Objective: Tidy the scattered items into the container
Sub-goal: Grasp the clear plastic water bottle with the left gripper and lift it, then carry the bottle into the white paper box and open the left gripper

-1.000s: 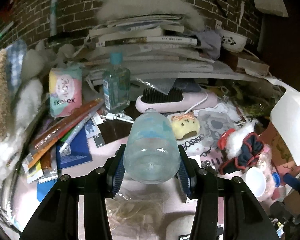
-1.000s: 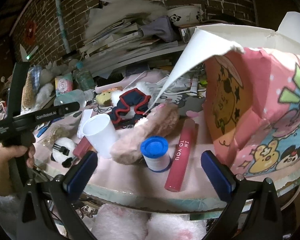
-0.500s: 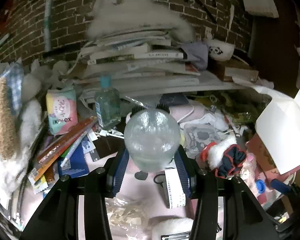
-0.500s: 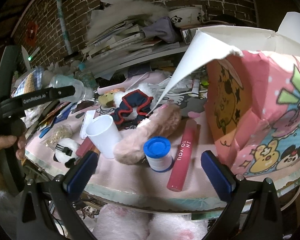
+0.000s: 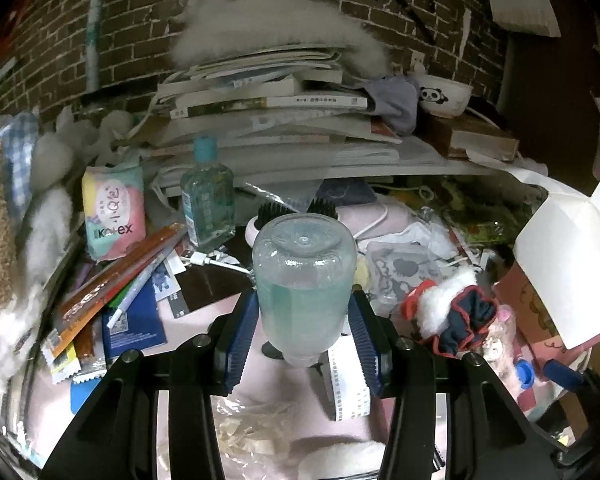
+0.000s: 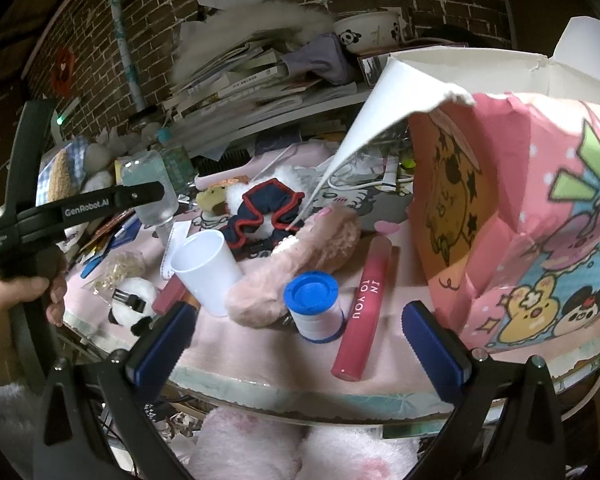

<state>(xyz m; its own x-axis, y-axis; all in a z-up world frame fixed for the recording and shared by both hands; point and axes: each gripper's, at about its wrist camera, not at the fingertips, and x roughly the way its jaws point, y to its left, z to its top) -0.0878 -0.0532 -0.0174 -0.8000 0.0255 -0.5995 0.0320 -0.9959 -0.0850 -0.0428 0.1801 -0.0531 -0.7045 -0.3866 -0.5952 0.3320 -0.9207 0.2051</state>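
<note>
The left tongs (image 5: 304, 332) pinch a clear plastic bottle of pale blue-green liquid (image 5: 305, 276), held base-up and neck-down, lifted clear of the pink-covered counter (image 5: 196, 320). Directly under it lie a white printed paper strip (image 5: 348, 380) and a crinkled clear plastic bag (image 5: 252, 428), with bare pink cloth around them. The right tongs (image 6: 296, 344) are spread wide and empty, hovering at the counter's near edge (image 6: 300, 394). Just past that edge stand a blue-capped white jar (image 6: 314, 306), a pink tube printed IN TO YOU (image 6: 366, 304) and a white plastic cup (image 6: 206, 248) lying tilted. The pink cartoon-printed cardboard box (image 6: 520, 220), its white flap (image 6: 380, 116) raised, sits at the counter's right end, well apart from the bottle.
</note>
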